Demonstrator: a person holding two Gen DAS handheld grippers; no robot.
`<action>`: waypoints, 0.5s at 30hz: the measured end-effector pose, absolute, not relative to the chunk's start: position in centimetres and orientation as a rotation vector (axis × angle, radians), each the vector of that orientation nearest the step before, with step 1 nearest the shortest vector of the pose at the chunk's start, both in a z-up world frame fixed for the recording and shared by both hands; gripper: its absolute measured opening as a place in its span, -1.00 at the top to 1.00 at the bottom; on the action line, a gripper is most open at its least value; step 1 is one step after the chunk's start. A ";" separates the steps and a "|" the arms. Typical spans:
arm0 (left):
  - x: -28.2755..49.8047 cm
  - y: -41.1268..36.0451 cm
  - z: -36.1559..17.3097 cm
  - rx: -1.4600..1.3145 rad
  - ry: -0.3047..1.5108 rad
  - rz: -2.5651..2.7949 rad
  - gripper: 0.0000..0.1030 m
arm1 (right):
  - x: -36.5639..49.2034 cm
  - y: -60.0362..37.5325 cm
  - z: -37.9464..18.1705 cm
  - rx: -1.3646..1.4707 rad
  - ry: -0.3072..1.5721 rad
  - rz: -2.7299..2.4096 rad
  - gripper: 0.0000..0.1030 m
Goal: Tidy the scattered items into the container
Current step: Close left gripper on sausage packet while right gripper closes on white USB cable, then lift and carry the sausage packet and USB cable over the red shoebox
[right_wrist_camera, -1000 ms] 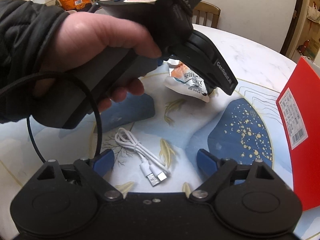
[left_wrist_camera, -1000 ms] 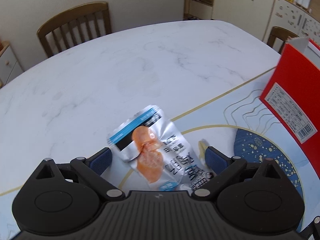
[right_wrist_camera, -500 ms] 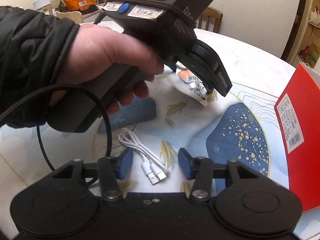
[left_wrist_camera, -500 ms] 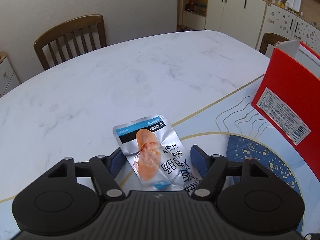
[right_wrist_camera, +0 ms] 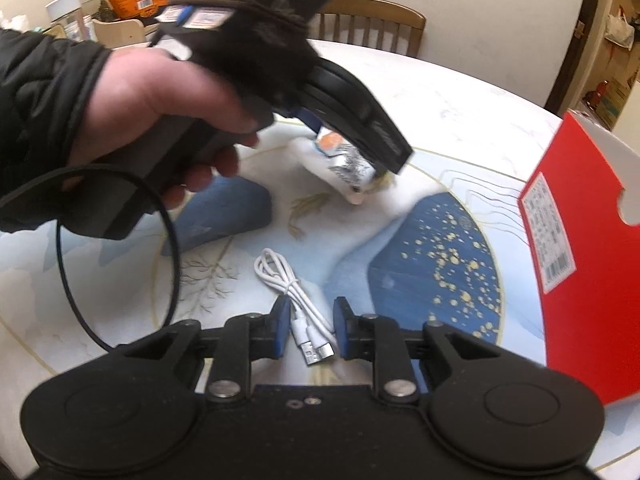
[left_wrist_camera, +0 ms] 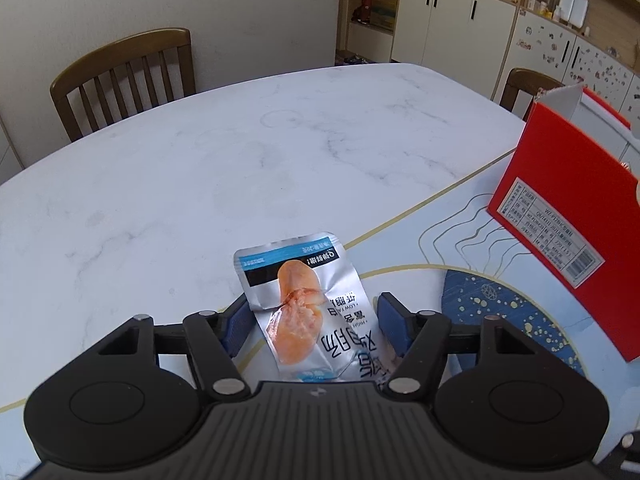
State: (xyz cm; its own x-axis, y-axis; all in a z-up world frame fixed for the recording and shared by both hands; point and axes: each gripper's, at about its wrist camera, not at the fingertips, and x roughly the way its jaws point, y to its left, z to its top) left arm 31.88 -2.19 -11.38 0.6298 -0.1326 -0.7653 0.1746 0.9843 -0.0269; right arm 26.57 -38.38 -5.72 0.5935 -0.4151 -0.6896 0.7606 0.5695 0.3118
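Left gripper (left_wrist_camera: 314,318) fingers pinch snack pouch (left_wrist_camera: 308,312); right gripper (right_wrist_camera: 311,326) fingers spread astride white cable (right_wrist_camera: 294,300); red box (right_wrist_camera: 588,240) beside.

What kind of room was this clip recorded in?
Most likely a home dining room: a marble-look dining table with wooden chairs around it, and white cabinets with shelves of household knick-knacks behind.
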 end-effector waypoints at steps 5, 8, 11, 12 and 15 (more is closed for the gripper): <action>31.4 -2.2 -11.0 0.047 0.863 -0.197 -0.22 | 25.2 -38.7 -6.1 0.661 0.609 -0.772 0.60; 31.1 -2.1 -10.8 0.036 0.857 -0.202 -0.19 | 23.7 -38.4 -6.1 0.676 0.607 -0.798 0.60; 30.6 -2.1 -10.5 0.037 0.852 -0.212 -0.15 | 22.7 -38.8 -6.7 0.686 0.608 -0.826 0.60; 30.4 -2.2 -10.3 0.035 0.850 -0.218 -0.12 | 22.3 -39.3 -7.1 0.692 0.608 -0.835 0.61; 29.7 -2.5 -9.9 0.041 0.841 -0.234 -0.11 | 21.3 -38.9 -6.8 0.702 0.606 -0.862 0.61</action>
